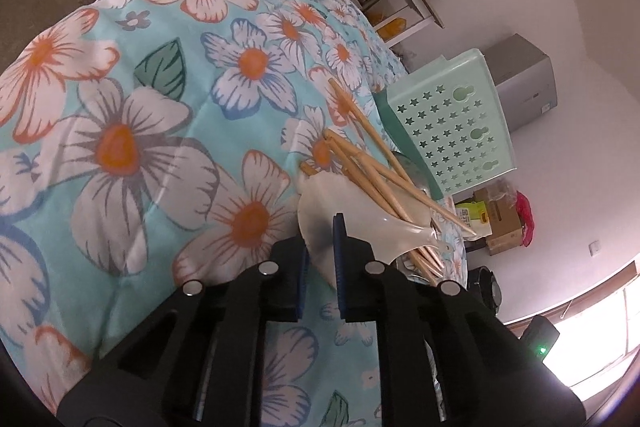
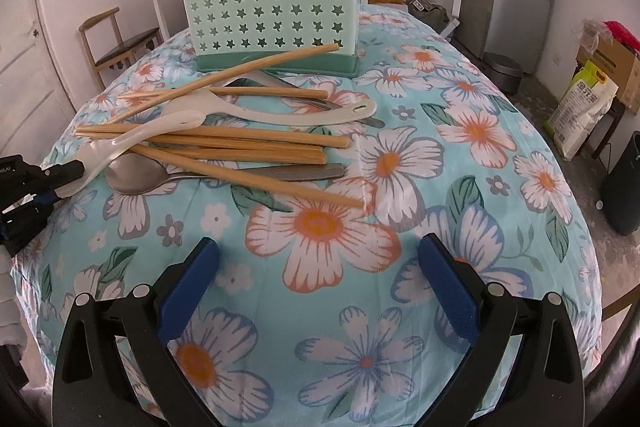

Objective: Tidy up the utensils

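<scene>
Left gripper: I see my blue pads clamped on the bowl edge of a white plastic spoon, at the near-left end of the pile.
White plastic spoon: pale, translucent, broad bowl; from the right wrist view its handle angles up over the chopsticks, its bowl in the left gripper at the table's left edge.
Right gripper: my jaws stand wide apart with nothing between them, above the flowered tablecloth, well short of the pile.
Pile: bamboo chopsticks lie crossed, with a metal spoon beneath them and a 2nd white spoon further back.
Holder: a mint-green caddy with star cut-outs stands upright beyond the pile, 1 chopstick end just before its base.
</scene>
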Action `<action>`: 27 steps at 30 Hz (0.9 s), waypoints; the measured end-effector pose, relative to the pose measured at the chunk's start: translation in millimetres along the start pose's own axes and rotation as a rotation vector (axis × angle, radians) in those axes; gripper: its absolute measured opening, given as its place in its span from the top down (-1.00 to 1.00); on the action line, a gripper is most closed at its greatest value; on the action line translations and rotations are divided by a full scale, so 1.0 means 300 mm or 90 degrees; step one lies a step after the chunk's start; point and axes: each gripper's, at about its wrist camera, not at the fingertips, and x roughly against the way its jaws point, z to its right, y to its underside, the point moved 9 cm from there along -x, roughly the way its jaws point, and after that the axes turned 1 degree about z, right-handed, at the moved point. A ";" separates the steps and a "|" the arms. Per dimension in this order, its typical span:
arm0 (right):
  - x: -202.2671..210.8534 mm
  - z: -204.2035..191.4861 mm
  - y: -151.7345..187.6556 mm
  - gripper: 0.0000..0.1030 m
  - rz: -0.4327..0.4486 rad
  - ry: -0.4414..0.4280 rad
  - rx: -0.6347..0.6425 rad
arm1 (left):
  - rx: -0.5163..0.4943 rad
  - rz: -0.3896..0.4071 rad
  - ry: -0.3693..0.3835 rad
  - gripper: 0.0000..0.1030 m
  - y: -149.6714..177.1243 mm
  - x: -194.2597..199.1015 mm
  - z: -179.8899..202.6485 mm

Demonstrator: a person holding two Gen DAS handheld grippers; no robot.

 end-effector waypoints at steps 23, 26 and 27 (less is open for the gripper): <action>0.064 -0.011 0.011 -0.88 -0.005 -0.017 0.010 | -0.129 0.134 0.070 0.96 -0.069 0.289 0.184; 0.083 -0.021 0.007 -0.88 0.006 -0.015 0.019 | -0.126 0.143 0.084 0.96 -0.079 0.309 0.193; 0.089 -0.024 0.004 -0.88 0.011 -0.015 0.022 | -0.125 0.146 0.087 0.96 -0.083 0.317 0.193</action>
